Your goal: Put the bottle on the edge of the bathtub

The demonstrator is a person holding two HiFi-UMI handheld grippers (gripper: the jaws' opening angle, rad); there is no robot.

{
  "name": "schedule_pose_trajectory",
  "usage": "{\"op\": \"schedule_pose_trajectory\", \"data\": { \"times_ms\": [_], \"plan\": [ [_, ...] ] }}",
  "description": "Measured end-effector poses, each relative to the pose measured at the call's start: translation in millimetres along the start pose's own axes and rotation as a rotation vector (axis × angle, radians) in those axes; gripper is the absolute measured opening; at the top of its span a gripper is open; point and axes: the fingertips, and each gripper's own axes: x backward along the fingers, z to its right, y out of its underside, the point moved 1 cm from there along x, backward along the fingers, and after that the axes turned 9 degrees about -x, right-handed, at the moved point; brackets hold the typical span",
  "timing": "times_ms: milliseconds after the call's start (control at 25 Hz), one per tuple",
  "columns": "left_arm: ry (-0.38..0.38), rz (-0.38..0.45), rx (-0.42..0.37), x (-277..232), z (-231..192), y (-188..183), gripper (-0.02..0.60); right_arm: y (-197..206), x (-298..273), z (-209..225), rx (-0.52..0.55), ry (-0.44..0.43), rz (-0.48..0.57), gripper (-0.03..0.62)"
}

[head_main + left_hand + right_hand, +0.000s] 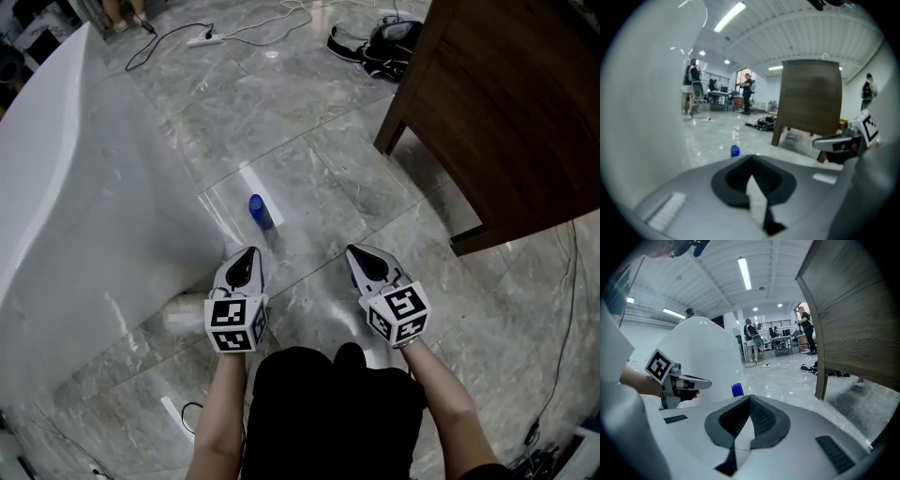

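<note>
A clear bottle with a blue cap (261, 214) stands on the marble floor beside the white bathtub (56, 187). Both grippers hang low in front of the person, short of the bottle. My left gripper (246, 259) is shut with nothing in it; in the left gripper view its jaws (751, 165) meet and the blue cap (735, 150) shows just beyond them. My right gripper (362, 255) is also shut and empty. In the right gripper view its jaws (750, 401) are pressed together, with the blue cap (737, 389) ahead and the bathtub wall (708, 357) behind it.
A dark wooden cabinet (506, 112) on legs stands at the right. A black bag (380, 47) and a power strip with cables (204, 39) lie on the floor farther off. A thin cable (562, 309) runs along the right. People stand far back in the room.
</note>
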Motion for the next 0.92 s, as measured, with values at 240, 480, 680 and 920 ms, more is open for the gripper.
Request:
{"op": "schedule_pose_trajectory", "data": {
  "times_ms": [240,480,680,920],
  "plan": [
    [-0.006,-0.005,0.002,1.9,-1.1,2.8,0.006,0.7,0.5,-0.7,-0.011,0.008,0.005,0.001],
    [-0.009,-0.008,0.007,-2.1,1.2,6.0,0.006,4.4,-0.6,2.4,-0.022,0.008,0.004,0.002],
    [-0.01,-0.012,0.004,-4.4,2.4,8.1,0.006,5.6,-1.0,4.1,-0.035,0.008,0.006,0.0],
    [-0.012,-0.011,0.004,-8.5,4.6,9.7,0.006,5.8,-2.0,7.2,-0.04,0.013,0.008,0.002]
  ]
}}
